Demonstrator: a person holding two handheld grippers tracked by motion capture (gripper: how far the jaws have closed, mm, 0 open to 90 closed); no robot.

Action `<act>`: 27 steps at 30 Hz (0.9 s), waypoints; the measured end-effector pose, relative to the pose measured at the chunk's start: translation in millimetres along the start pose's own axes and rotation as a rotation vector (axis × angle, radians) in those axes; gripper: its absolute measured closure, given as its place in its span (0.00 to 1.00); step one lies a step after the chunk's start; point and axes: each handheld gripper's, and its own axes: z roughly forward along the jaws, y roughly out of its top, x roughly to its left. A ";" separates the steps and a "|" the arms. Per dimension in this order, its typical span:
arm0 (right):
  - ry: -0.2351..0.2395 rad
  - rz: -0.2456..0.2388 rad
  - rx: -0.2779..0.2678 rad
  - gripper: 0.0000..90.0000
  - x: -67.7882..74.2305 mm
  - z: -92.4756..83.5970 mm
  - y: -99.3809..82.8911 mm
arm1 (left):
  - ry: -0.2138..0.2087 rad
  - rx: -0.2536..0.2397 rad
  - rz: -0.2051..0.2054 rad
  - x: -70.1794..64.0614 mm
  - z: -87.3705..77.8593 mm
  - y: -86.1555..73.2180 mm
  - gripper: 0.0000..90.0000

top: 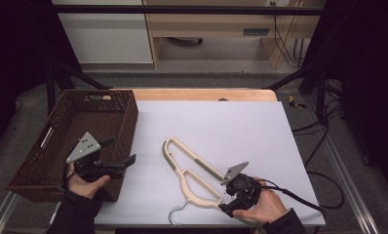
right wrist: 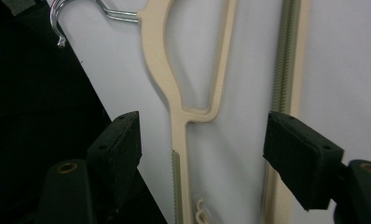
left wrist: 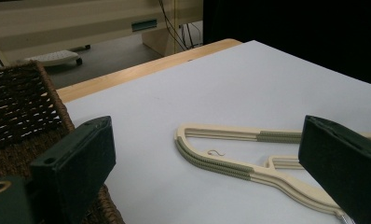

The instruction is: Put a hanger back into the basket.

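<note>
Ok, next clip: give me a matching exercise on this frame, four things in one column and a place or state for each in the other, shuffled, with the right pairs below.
Things:
1. hanger
2. basket
3. left gripper
4. right gripper

Places or states:
A. woven, dark brown, at the left edge of the table
B. jaws open, down over the hanger's arms near the front edge
C. cream, lying flat on the white sheet, metal hook toward the person
D. jaws open, nothing between them, held above the basket's right wall

Pairs: 1-C, 2-A, 3-D, 4-B
</note>
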 end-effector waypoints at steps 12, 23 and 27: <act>0.060 -0.069 0.010 0.47 7.1 12.4 12.8 | -0.007 0.006 0.015 -3.1 2.0 0.1 0.04; 0.120 -0.156 0.091 0.50 17.7 50.5 39.6 | -0.012 0.009 0.016 -4.2 3.0 0.2 0.04; 0.117 -0.178 0.116 0.51 18.0 57.2 42.6 | -0.015 0.015 0.023 -5.4 4.0 0.0 0.04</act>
